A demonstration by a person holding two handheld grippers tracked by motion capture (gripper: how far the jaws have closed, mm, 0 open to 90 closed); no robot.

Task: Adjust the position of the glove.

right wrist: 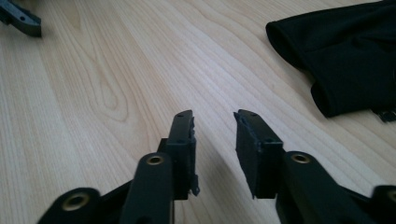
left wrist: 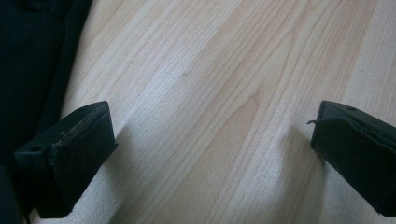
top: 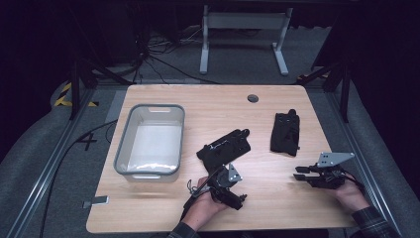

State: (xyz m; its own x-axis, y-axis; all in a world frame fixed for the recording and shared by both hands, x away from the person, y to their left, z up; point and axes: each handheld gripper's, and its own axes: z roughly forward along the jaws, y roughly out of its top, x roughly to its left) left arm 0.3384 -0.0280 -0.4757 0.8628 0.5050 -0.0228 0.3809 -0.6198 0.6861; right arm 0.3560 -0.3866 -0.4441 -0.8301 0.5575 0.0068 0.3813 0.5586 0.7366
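Note:
Two black folded cloth items lie on the wooden table (top: 277,208): one at the middle (top: 225,148), one to the right (top: 286,131). My left gripper (top: 214,172) sits just in front of the middle cloth, held in a hand. Its jaws stand wide open (left wrist: 210,123) over bare wood, with that cloth's edge (left wrist: 28,56) beside the left jaw. My right gripper (top: 300,173) is low over the table at the right, in front of the right cloth (right wrist: 345,60). Its jaws (right wrist: 215,116) stand open with only a narrow gap and nothing between them.
A grey plastic bin (top: 148,106) stands on the table's left side, with nothing in it. A round cable hole (top: 253,98) is near the far edge. One jaw of the left gripper (right wrist: 21,18) appears far off in the right gripper view. Cables and a table frame lie beyond.

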